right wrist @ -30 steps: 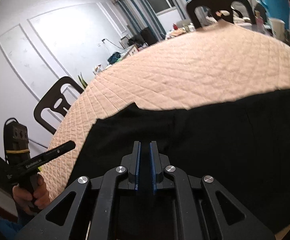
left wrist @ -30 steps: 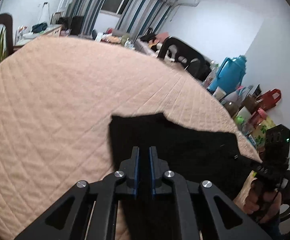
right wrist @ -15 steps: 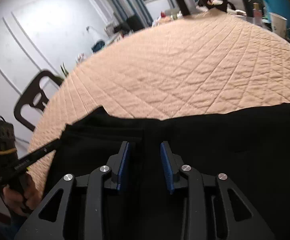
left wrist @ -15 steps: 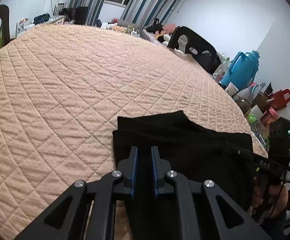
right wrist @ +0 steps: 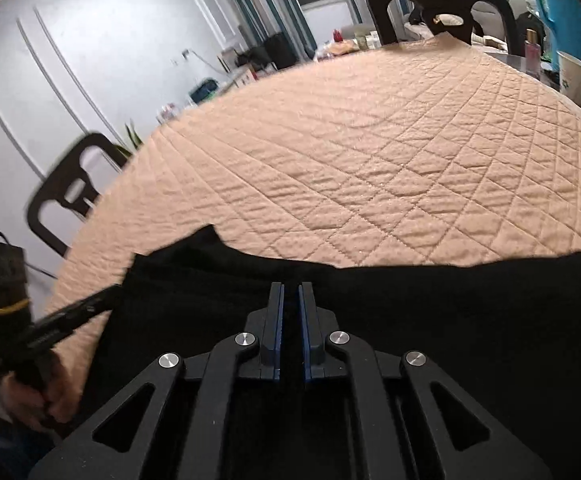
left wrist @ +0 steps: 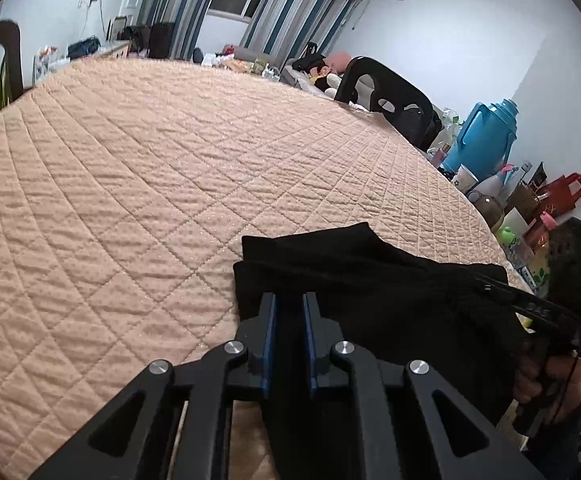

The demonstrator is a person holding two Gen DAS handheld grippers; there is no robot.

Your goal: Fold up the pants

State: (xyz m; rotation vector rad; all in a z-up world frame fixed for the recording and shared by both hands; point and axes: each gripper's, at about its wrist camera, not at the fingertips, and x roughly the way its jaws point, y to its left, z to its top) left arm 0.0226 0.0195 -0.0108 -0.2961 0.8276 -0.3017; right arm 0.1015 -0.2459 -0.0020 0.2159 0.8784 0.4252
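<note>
The left gripper (left wrist: pixel 290 300) hovers over the black pants (left wrist: pixel 374 284), its jaws a narrow gap apart with dark cloth between, grip uncertain; the pants lie on the peach quilt (left wrist: pixel 130 184); the right gripper (right wrist: pixel 291 292) likewise, jaws nearly together; no lettering is legible.

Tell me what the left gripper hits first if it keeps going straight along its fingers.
Most likely the black pants: the left gripper points right at the layered edge of the fabric, which fills the line ahead of its tips. Past that lies only the quilted tablecloth. Depth is unclear; the tips may already touch the cloth.
</note>
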